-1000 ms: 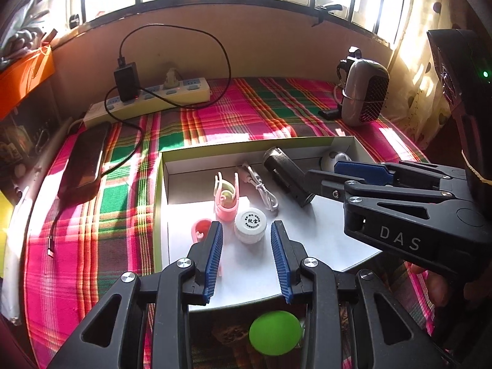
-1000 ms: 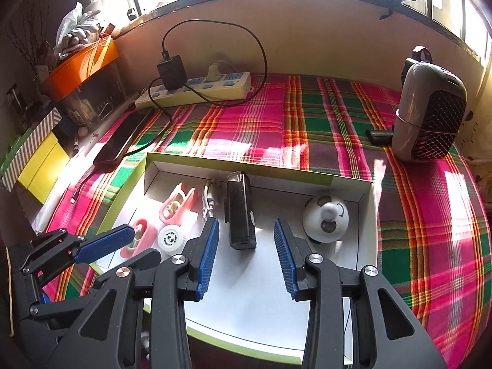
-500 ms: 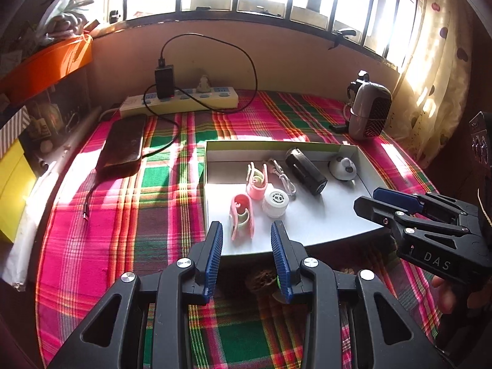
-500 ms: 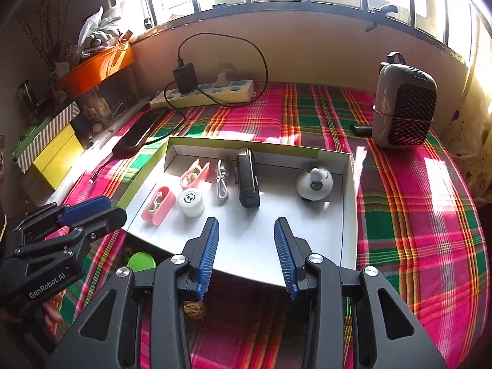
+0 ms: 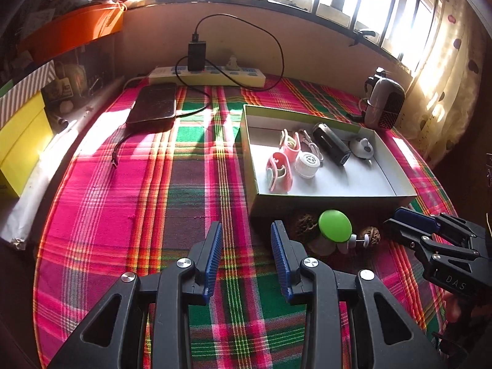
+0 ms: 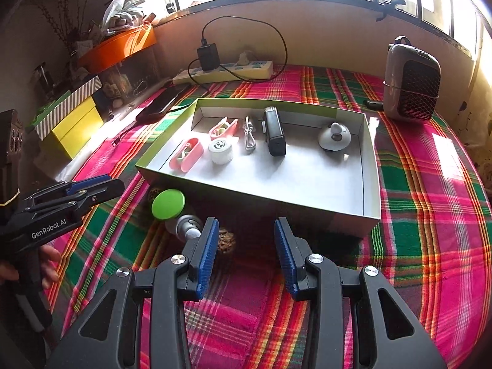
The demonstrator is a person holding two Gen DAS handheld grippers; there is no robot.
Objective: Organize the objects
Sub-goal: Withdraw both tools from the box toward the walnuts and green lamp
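A shallow green-edged box [image 5: 335, 198] [image 6: 370, 166] sits on the plaid cloth. Inside lie two pink cases [image 5: 278, 170] [image 6: 187, 155], a white round jar [image 5: 307, 163] [image 6: 220, 151], a white cord [image 6: 249, 133], a black cylinder [image 5: 331, 147] [image 6: 273, 135] and a white round gadget [image 5: 362, 149] [image 6: 334, 136]. In front of the box lie a green disc [image 5: 335, 226] [image 6: 168, 203], a white-grey gadget [image 6: 186, 226] and two walnuts [image 5: 306, 226] [image 6: 227, 241]. My left gripper [image 5: 246, 252] and right gripper [image 6: 246, 246] are open and empty, hovering near the box's front.
A power strip [image 5: 209, 75] with a black charger and cable lies at the back. A dark phone [image 5: 153, 106] lies back left. A small heater [image 6: 410, 89] stands back right. Yellow and orange boxes [image 6: 73, 123] sit off the left edge.
Both grippers have pulled back and up from over the box. The green disc, walnuts and gadget in front of the box have come into view. Nothing was grasped.
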